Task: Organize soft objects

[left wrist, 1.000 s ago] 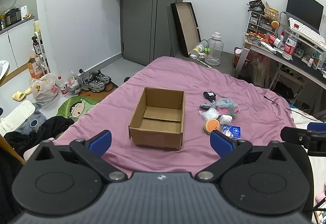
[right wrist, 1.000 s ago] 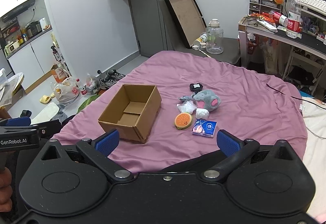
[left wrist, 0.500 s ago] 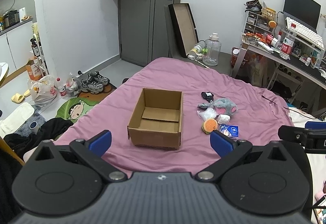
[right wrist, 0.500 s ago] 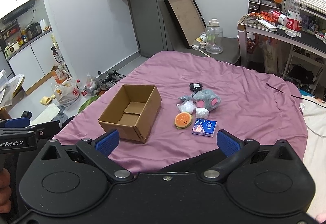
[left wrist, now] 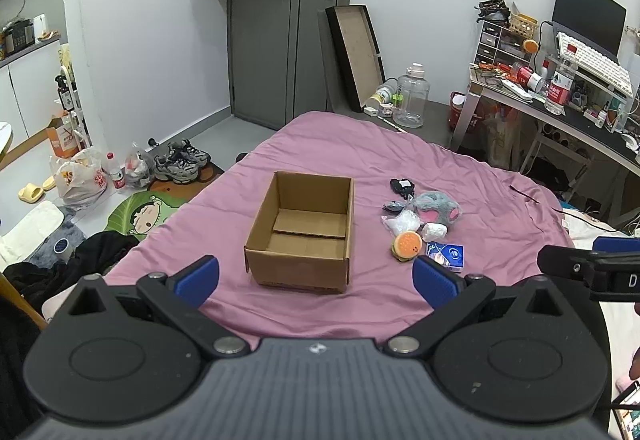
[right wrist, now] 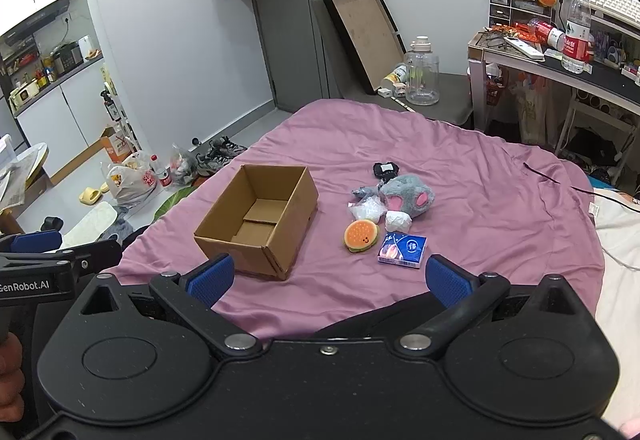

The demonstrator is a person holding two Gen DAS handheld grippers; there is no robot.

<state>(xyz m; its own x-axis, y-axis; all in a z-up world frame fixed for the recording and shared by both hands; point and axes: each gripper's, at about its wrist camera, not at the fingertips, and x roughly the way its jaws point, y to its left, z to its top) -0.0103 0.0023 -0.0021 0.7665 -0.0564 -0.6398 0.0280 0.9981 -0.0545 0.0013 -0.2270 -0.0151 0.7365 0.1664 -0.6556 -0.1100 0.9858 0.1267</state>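
Observation:
An open, empty cardboard box stands on the purple bedspread. Right of it lies a small pile: a grey plush mouse, an orange burger plush, a white wad, a clear plastic bag, a black item and a blue tissue pack. My left gripper is open and empty, well short of the box. My right gripper is open and empty, near the bed's front edge.
Left of the bed the floor holds shoes, plastic bags and a green mat. A cluttered desk stands at the right. A water jug and a leaning frame sit beyond the bed's far end.
Both grippers have stayed open and nearly still; the views shifted only slightly. Nothing on the bed has moved.

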